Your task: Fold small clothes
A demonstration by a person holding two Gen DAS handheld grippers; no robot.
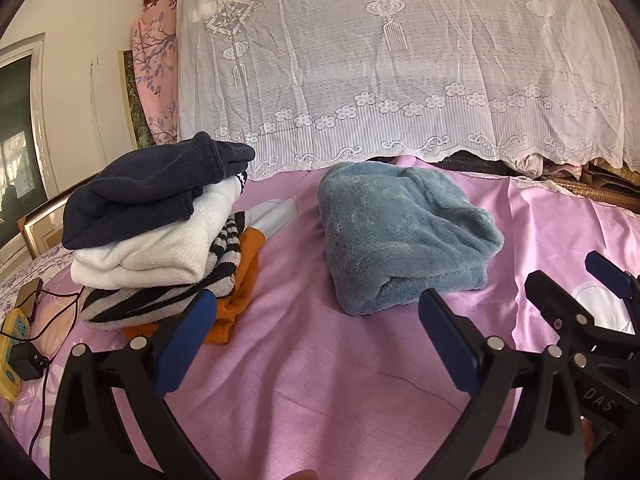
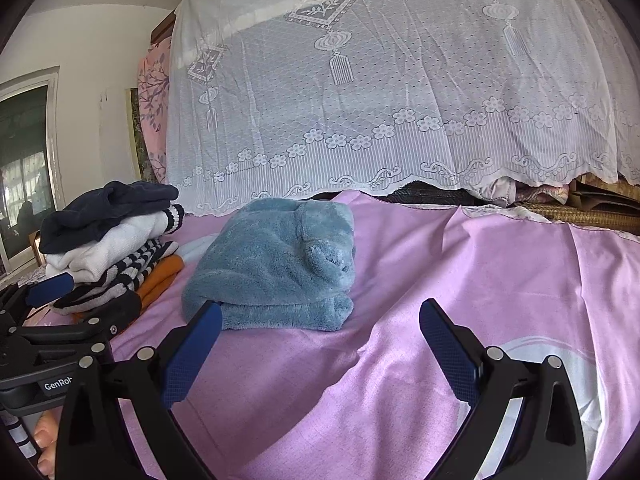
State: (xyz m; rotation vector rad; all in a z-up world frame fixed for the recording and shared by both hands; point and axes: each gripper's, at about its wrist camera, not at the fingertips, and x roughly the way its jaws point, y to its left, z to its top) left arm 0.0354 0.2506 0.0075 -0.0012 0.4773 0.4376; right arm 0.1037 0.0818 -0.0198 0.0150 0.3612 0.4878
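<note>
A folded fluffy blue garment (image 1: 404, 236) lies on the pink sheet (image 1: 320, 380); it also shows in the right wrist view (image 2: 276, 268). To its left stands a stack of folded clothes (image 1: 160, 232): navy on top, then white, striped and orange; the stack shows in the right wrist view too (image 2: 116, 240). My left gripper (image 1: 316, 336) is open and empty, hovering just in front of the blue garment. My right gripper (image 2: 320, 344) is open and empty, in front of the garment's right part. The right gripper also appears at the right edge of the left wrist view (image 1: 580, 292).
A white lace cover (image 1: 400, 60) drapes over a large pile behind the garment. A yellow power strip (image 1: 14, 340) with black cables lies at the left bed edge. A woven mat (image 2: 592, 216) shows at the back right.
</note>
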